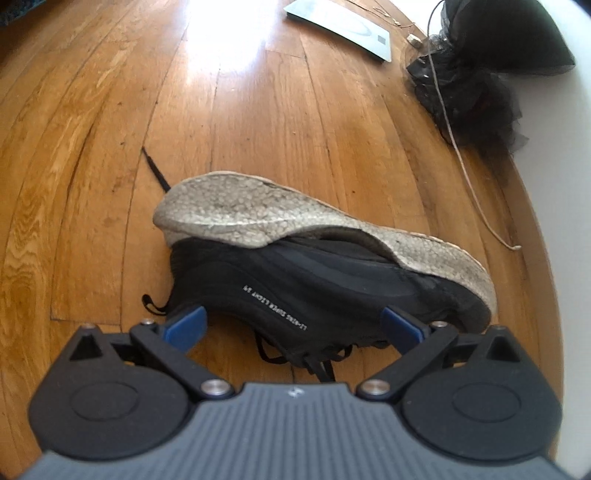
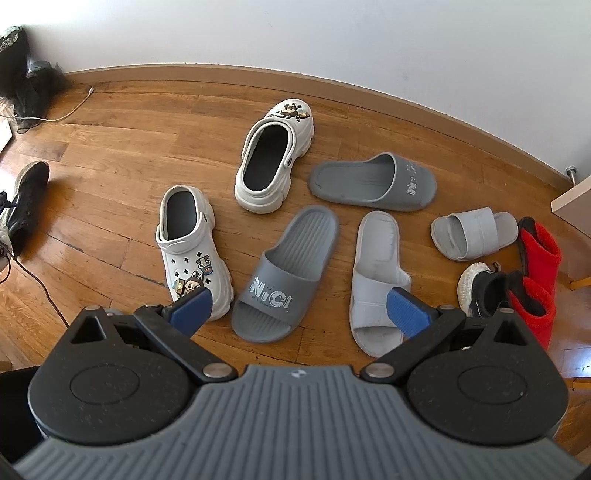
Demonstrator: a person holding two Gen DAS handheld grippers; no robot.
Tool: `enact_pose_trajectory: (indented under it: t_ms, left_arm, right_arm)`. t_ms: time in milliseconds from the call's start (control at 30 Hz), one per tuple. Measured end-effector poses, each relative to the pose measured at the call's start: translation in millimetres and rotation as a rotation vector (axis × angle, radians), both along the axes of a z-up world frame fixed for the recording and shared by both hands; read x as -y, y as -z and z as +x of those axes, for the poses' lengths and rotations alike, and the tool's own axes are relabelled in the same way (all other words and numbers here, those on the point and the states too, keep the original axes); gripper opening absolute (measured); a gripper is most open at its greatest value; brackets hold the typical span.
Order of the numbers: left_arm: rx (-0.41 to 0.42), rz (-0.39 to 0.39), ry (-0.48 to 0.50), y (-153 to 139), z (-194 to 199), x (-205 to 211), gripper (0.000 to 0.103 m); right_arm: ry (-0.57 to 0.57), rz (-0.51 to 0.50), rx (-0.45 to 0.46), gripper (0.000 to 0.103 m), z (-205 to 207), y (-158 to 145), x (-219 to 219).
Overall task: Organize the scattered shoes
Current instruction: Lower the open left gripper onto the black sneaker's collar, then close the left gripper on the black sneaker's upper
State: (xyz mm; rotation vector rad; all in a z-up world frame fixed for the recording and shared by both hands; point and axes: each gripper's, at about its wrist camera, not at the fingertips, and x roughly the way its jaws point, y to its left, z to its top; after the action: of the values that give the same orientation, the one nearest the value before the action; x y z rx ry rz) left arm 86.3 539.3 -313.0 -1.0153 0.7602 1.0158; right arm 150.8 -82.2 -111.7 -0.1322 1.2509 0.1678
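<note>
Left wrist view: the left gripper (image 1: 293, 325) is spread wide, and a black sneaker (image 1: 325, 273) lies tipped on its side just ahead of it, pale pebbled sole (image 1: 258, 218) up, laces trailing toward the camera. Both blue fingers (image 1: 186, 325) sit at the shoe's near edge, one by the heel, one by the toe (whether they touch it I cannot tell). Farther ahead to the right lie a heap of black tulle (image 1: 476, 96), a thin cord (image 1: 469, 166) and a flat white board (image 1: 343, 26).

Right wrist view: the right gripper (image 2: 297, 308) is also spread, holding nothing. Ahead of it on the wood floor (image 2: 110, 155) lie two white clogs (image 2: 192, 247), two dark grey slides (image 2: 286, 273) and two light grey slides (image 2: 376, 277), scattered at odd angles. Right of them are another black sneaker (image 2: 484, 291) and red slippers (image 2: 539, 258).
</note>
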Motion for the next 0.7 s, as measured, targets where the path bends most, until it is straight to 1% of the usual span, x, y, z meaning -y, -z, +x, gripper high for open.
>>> enact_pose_trajectory:
  t_ms: [67, 100, 133, 167, 200, 233, 267, 300, 333, 367, 400, 500, 633, 700]
  left_arm:
    - [-0.029, 0.009, 0.018, 0, 3, 1, 0.100]
    - [-0.059, 0.021, 0.040, 1, 6, 2, 0.094]
    - [-0.091, 0.038, 0.057, 1, 8, 3, 0.084]
    - [-0.123, 0.055, 0.075, 1, 10, 5, 0.080]
    - [-0.155, 0.072, 0.092, 1, 12, 7, 0.071]
    - [-0.173, 0.079, 0.111, 2, 12, 8, 0.051]
    - [-0.147, 0.054, 0.127, 5, 9, 6, 0.035]
    - [-0.113, 0.022, 0.129, 8, 6, 4, 0.017]
    - [-0.088, -0.002, 0.130, 10, 3, 3, 0.014]
    - [-0.094, 0.006, 0.132, 9, 3, 3, 0.013]
    - [-0.110, 0.029, 0.146, 9, 3, 6, 0.007]
    - [-0.125, 0.069, 0.172, 7, 2, 11, 0.001]
    - [-0.127, 0.098, 0.179, 7, 0, 15, 0.000]
    - [-0.161, 0.108, 0.186, 8, -1, 18, 0.000]
  right_arm:
    - [-0.003, -0.002, 0.000, 0.102, 0, 1, -1]
    - [-0.004, -0.003, 0.000, 0.102, 0, 1, -2]
    - [-0.005, -0.004, -0.001, 0.102, 0, 1, -2]
    - [-0.006, -0.005, -0.001, 0.102, 0, 2, -2]
    - [-0.007, -0.006, -0.002, 0.102, 0, 2, -3]
    - [-0.008, -0.005, -0.003, 0.102, 0, 2, -3]
    - [-0.009, -0.004, -0.003, 0.102, 0, 2, -4]
    - [-0.011, -0.002, -0.003, 0.102, 0, 2, -4]
    - [-0.013, 0.000, -0.003, 0.102, -1, 1, -5]
    - [-0.015, 0.003, -0.003, 0.102, -1, 1, -5]
    - [-0.018, 0.002, -0.003, 0.102, -1, 1, -6]
    - [-0.025, 0.002, -0.005, 0.102, -2, 2, -9]
    - [-0.031, 0.005, -0.006, 0.102, -2, 1, -11]
    - [-0.032, 0.009, -0.003, 0.102, -2, 0, -12]
